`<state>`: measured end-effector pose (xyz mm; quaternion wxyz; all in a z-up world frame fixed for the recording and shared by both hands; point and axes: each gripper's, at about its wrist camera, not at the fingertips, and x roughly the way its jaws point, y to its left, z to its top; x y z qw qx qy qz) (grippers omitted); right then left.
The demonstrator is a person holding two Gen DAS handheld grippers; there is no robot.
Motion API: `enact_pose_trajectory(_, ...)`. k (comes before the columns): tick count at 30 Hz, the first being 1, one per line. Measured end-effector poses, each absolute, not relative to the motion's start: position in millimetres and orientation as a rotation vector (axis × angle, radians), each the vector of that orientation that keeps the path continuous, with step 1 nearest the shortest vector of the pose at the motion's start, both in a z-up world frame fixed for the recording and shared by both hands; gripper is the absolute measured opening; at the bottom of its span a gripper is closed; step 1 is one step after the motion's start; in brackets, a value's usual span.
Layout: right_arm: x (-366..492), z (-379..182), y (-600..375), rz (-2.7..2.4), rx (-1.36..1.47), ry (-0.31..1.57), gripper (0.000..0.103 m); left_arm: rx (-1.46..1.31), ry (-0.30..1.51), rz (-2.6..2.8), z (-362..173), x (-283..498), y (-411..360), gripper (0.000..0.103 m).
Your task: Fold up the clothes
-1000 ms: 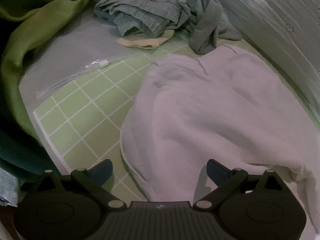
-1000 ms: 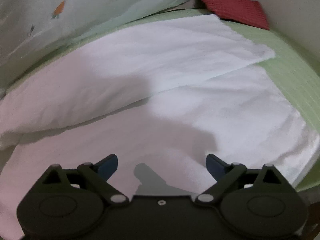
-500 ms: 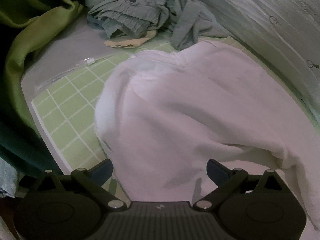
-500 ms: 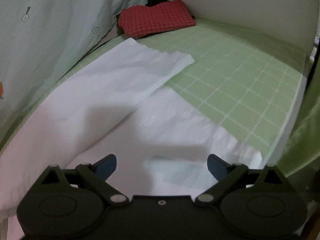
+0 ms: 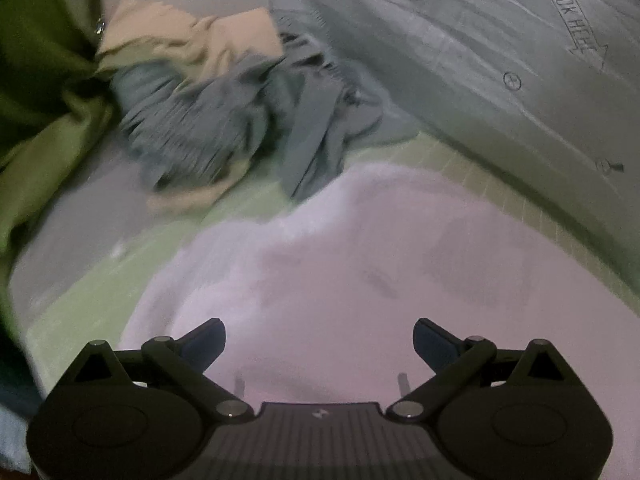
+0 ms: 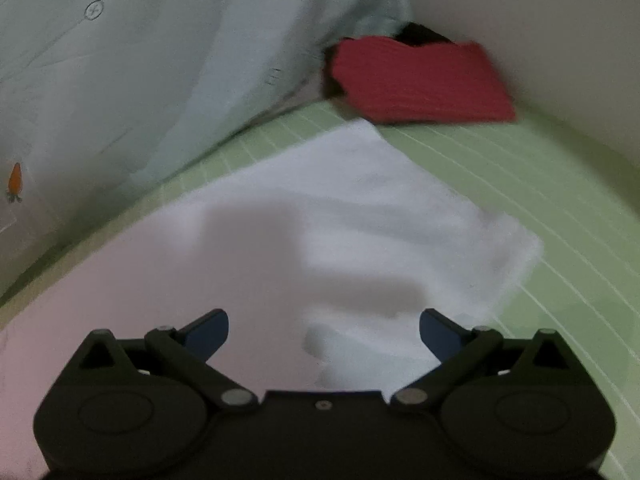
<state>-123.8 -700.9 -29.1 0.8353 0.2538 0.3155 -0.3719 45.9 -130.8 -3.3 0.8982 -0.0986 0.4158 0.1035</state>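
A white garment lies spread on the green grid mat. My left gripper hovers open just over its near part, nothing between the blue fingers. In the right wrist view the same white garment shows a folded layer ending in a corner at the right. Over it my right gripper stands open and holds nothing. Both views are blurred by motion.
A heap of grey-blue and beige clothes lies beyond the white garment on the left. A folded red checked cloth rests at the mat's far corner. A pale printed sheet lines the back, and a green curtain hangs left.
Both cameras have swung. The left view has tilted up towards the clothes heap and the back sheet. The right view has turned left, bringing the red cloth closer; the grippers stay open.
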Motion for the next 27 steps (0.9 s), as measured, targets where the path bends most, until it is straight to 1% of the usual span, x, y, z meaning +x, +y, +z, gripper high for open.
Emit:
enact_pose_trajectory(5, -43.4, -26.3, -742.3, -0.801, 0.456, 0.695, 0.103, -0.176, 0.860, 0.209, -11.0, 134.0, -140.6, 0.099)
enact_pose_trajectory(11, 5.8, -33.4, -802.1, -0.853, 0.528, 0.692, 0.103, -0.138, 0.900, 0.183, -37.0, 221.1, -150.5, 0.100)
enact_pose_trajectory(18, 27.8, -58.6, -863.6, -0.961, 0.828, 0.604, 0.103, -0.124, 0.920, 0.154, -61.9, 260.7, -169.8, 0.100)
enact_pose_trajectory(21, 47.6, -67.6, -872.7, -1.011, 0.858, 0.622, 0.103, -0.100, 0.939, 0.177, -68.4, 271.9, -177.4, 0.100)
enact_pose_trajectory(24, 60.7, -74.2, -878.7, -1.088, 0.875, 0.637, 0.102, -0.164, 0.952, 0.211, -73.5, 276.6, -174.6, 0.100)
enact_pose_trajectory(27, 72.5, -74.8, -881.5, -1.140, 0.853, 0.694, 0.102, -0.206, 0.964, 0.250, -76.1, 282.7, -172.4, 0.101)
